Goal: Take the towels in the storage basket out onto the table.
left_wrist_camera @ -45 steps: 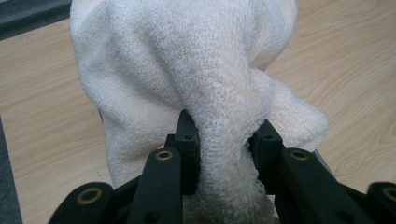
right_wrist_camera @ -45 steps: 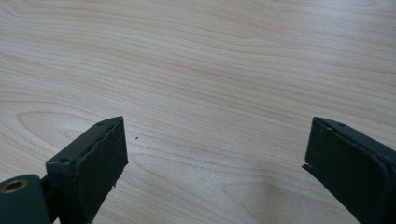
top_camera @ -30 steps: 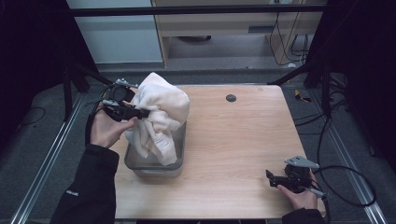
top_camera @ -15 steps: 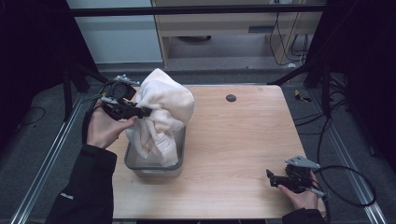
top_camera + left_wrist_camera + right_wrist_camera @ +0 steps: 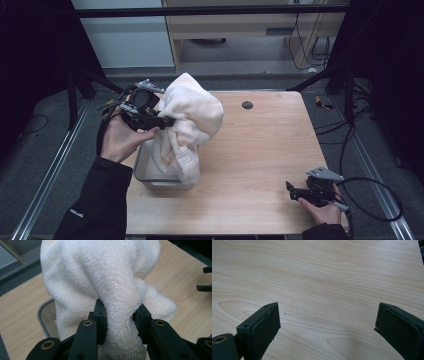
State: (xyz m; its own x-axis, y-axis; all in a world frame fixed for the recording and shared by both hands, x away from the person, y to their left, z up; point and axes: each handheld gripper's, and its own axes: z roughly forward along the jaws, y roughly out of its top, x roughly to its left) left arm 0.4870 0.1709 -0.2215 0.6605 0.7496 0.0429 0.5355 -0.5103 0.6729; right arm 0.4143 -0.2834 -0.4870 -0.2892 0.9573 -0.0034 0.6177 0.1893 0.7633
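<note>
While clamping a thick fold of white towel between both jaws, left gripper holding the cloth up above a clear bin at the table's left side, most likely to draw it out without dragging the bin along. Bunching high over the bin, the towel, with its lower end trailing down inside against the near wall (so not yet fully free, as far as can be judged). Gripping deep in the fold rather than at an edge, probably so the loose knit weave does not slip. Resting low near the table's near right corner, well apart from towel and bin, right gripper with jaws spread wide over bare wood and nothing between them, seemingly waiting to take a free corner once the cloth is clear. Lying alone near the far edge, a small dark disc.
</note>
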